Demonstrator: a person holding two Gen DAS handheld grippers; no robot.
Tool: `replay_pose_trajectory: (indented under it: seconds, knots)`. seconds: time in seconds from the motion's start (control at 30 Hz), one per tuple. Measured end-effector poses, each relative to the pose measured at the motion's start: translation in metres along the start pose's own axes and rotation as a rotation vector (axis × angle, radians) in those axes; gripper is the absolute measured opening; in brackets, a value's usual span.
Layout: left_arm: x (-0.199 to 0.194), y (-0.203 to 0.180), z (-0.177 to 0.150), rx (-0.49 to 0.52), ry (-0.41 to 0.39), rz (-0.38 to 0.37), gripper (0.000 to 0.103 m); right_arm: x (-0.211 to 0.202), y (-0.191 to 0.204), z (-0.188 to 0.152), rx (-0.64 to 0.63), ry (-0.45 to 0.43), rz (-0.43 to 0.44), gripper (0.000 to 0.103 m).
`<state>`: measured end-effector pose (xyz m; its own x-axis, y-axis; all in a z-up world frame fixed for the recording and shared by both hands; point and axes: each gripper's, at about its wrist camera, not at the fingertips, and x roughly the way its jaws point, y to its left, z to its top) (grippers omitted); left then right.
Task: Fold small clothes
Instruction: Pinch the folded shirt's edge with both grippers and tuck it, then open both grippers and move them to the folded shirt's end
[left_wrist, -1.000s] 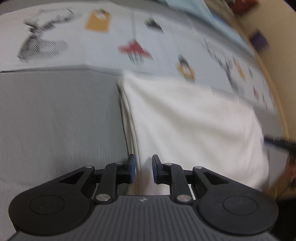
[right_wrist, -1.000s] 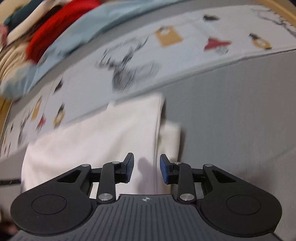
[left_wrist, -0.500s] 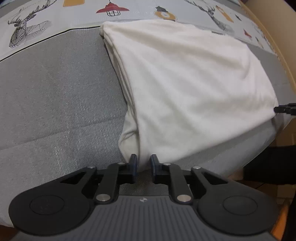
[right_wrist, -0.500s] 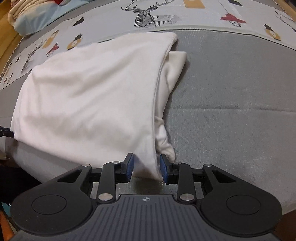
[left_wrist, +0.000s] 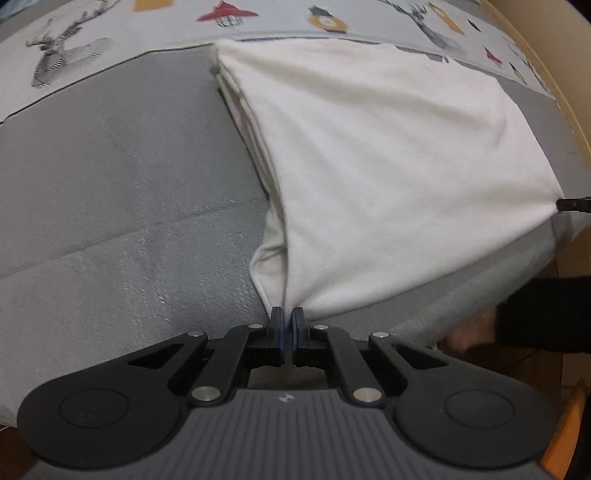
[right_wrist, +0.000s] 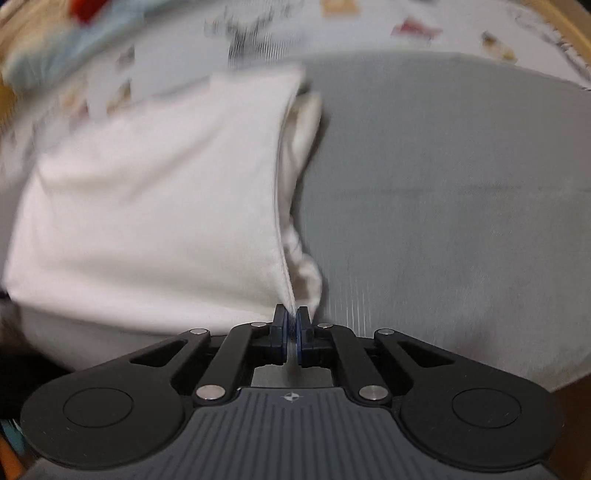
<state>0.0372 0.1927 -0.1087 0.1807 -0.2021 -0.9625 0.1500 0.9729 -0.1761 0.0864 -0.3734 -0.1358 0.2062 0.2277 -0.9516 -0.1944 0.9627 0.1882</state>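
White garment (left_wrist: 388, 177) is lying folded on the grey cover (left_wrist: 110, 192) of a bed, near the front edge. Its long axis runs side to side across the bed, between the two grippers, and the far edge just reaches the printed sheet (left_wrist: 110, 33) with the deer and lantern pictures.

Left gripper (left_wrist: 287, 319) is clamped tight on the near left corner of the cloth, blue pads pressed together with fabric pinched between them. Right gripper (right_wrist: 291, 317) is doing the same on the near right corner, and its tip (left_wrist: 572, 204) pokes in at the right side of the left wrist view, where the cloth is pulled to a point. Both point steeply down at the bed.

Layered edges are stacked along each short side of the garment (right_wrist: 155, 206), so it's already folded over at least once. Plenty of bare grey cover out to the left and right of it. Front edge of the bed is right below the near hem. A person's hand (left_wrist: 469, 332) in a dark sleeve (left_wrist: 543, 314) shows low right. Right wrist view is motion-blurred.
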Motion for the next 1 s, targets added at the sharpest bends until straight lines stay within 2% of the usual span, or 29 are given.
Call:
replay_pose_trajectory:
  seconds: [0.1,0.17,0.23,0.3,0.37,0.47,0.5,0.57,0.67,0.73,0.83,0.9,0.93,0.97,1.0]
  knots:
    - [-0.016,-0.003,0.003,0.004,-0.068,-0.002,0.007,-0.016,-0.002,0.006,0.017,-0.094,-0.076,0.005]
    - [-0.026,-0.006,0.007,-0.001,-0.133,-0.017,0.007,-0.027,-0.006,0.008,0.061,-0.172,-0.026,0.009]
    - [-0.027,-0.007,0.01,-0.002,-0.15,-0.046,0.007,-0.032,-0.003,0.011,0.068,-0.223,0.071,0.009]
    - [-0.021,-0.017,0.013,0.031,-0.134,-0.041,0.007,-0.024,0.008,0.012,0.011,-0.206,0.094,0.009]
    - [-0.01,-0.02,0.011,0.059,-0.09,-0.02,0.007,-0.007,0.018,0.011,-0.053,-0.141,0.051,0.009]
    - [0.014,-0.02,0.007,0.082,0.043,0.082,0.009,0.013,0.024,0.007,-0.102,-0.011,-0.027,0.006]
    - [0.016,-0.017,0.008,0.069,0.05,0.092,0.014,0.013,0.024,0.008,-0.094,-0.003,-0.032,0.006]
    - [0.003,-0.012,0.012,0.032,-0.013,0.079,0.014,0.002,0.023,0.013,-0.078,-0.056,-0.012,0.006]
    - [-0.024,-0.006,0.021,-0.025,-0.16,0.005,0.014,-0.021,0.027,0.018,-0.073,-0.193,0.029,0.007]
    - [-0.029,-0.008,0.027,-0.032,-0.212,-0.011,0.014,-0.028,0.03,0.022,-0.068,-0.263,0.065,0.006]
    - [-0.019,-0.027,0.042,0.01,-0.216,0.002,0.014,-0.013,0.032,0.03,-0.081,-0.257,0.063,0.007]
    - [-0.001,-0.03,0.05,0.032,-0.171,0.041,0.014,0.008,0.03,0.033,-0.089,-0.185,0.004,0.007]
    - [0.009,-0.029,0.051,0.029,-0.133,0.087,0.014,0.019,0.027,0.033,-0.092,-0.143,-0.037,0.006]
    - [0.019,-0.025,0.051,0.016,-0.106,0.135,0.018,0.026,0.027,0.039,-0.082,-0.133,-0.045,0.006]
    - [0.022,-0.021,0.053,-0.018,-0.108,0.16,0.026,0.025,0.026,0.041,-0.058,-0.141,-0.035,0.006]
